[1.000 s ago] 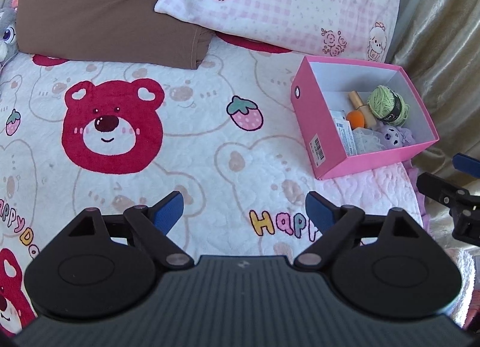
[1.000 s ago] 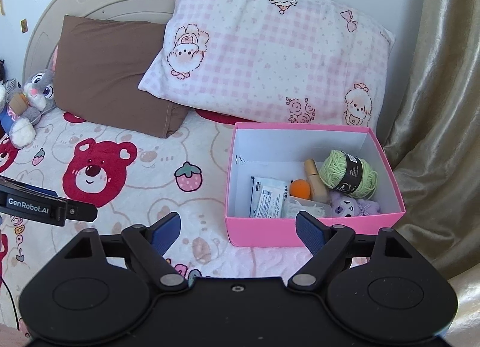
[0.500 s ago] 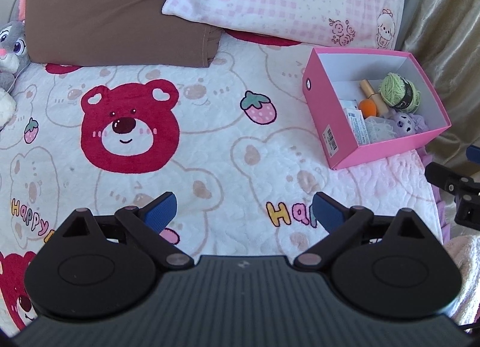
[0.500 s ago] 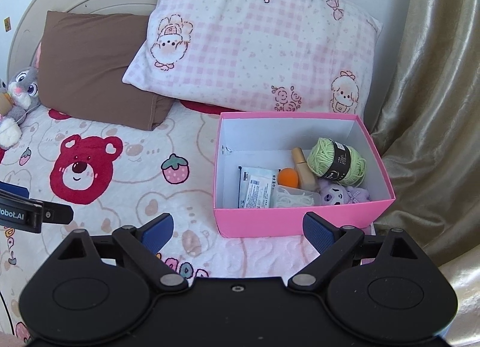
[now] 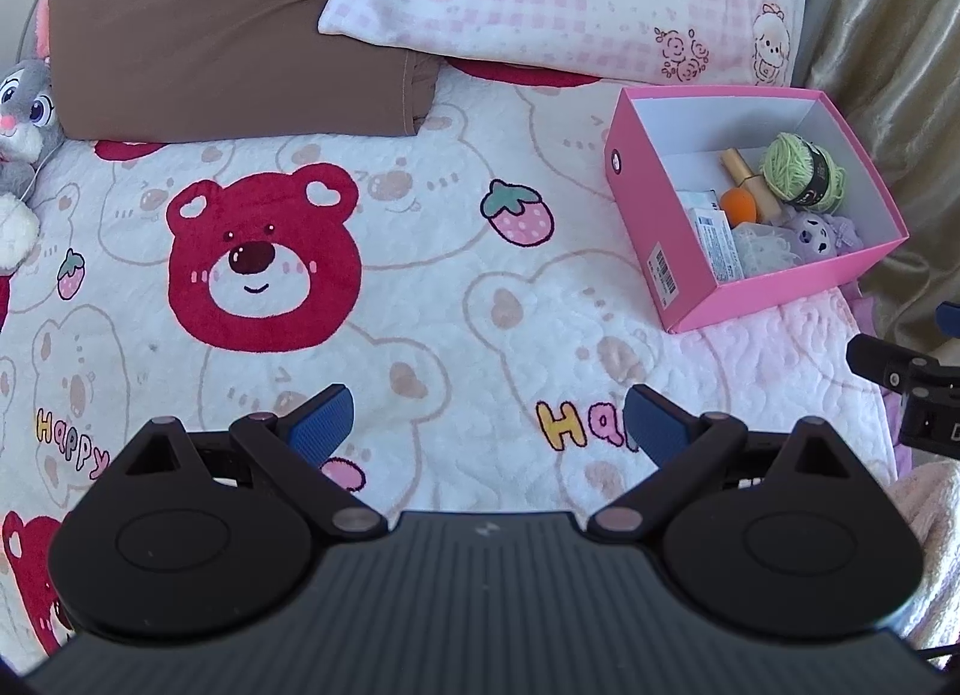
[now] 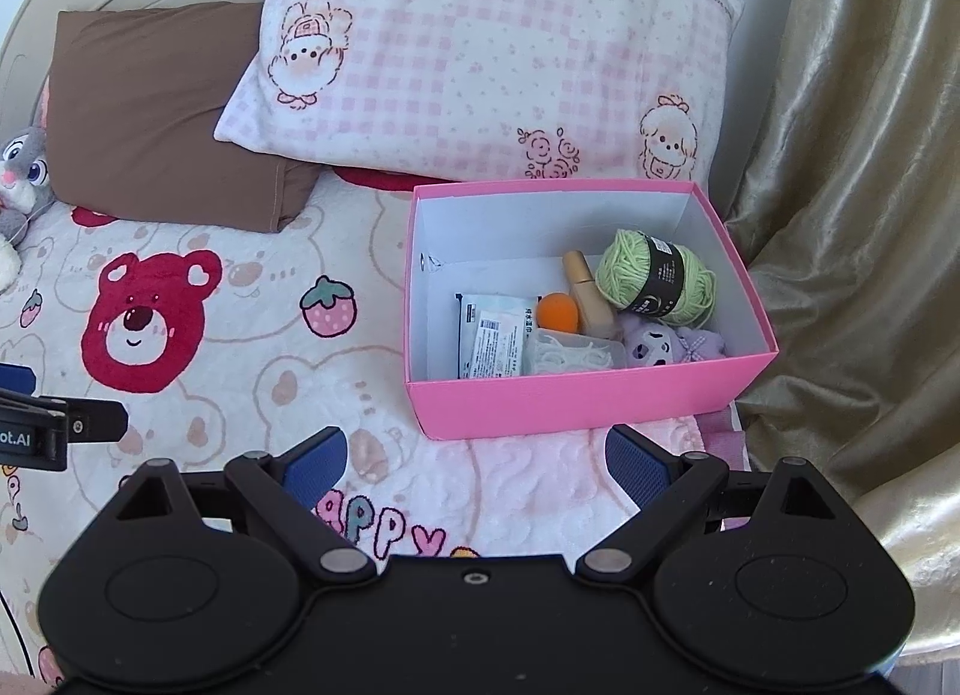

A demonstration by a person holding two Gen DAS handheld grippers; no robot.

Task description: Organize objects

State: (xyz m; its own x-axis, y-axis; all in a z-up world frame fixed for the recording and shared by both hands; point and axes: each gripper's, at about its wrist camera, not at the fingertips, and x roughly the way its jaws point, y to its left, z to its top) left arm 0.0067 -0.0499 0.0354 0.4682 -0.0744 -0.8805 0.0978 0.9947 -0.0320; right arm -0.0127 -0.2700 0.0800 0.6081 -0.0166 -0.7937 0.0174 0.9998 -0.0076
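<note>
your left gripper (image 5: 487,425) is spread wide, nothing between the blue pads (image 5: 318,425), hanging over the bear-print bedspread (image 5: 420,287) above the "happy" lettering. your right gripper (image 6: 474,458) is spread wide too, empty, its pads over the bedspread just in front of the pink box (image 6: 588,395).

the pink box sits on the bed at the right edge, next to the gold curtain (image 6: 852,215), just below the pink checked pillow (image 6: 480,53). open top, white inside. in it: a green yarn ball (image 6: 657,278) with a black label toward the back right, a tan bottle (image 6: 588,293) lying beside the yarn, an orange ball (image 6: 558,311) touching the bottle, a wet wipes packet (image 6: 492,341) leaning at the left, a clear plastic case (image 6: 570,353) with white bits near the front wall, a purple plush toy (image 6: 666,344) in the front right corner. box side facing the left camera has a barcode sticker (image 5: 663,269).

brown pillow (image 6: 162,113) lies left of the checked one, partly under it. grey bunny plush (image 6: 21,173) at the far left edge by the brown pillow. red bear face print (image 5: 264,269) and a strawberry print (image 5: 519,212) sit on open bedspread between the bunny and the box. each gripper's tip shows at the edge of the other's view, well apart from each other.
</note>
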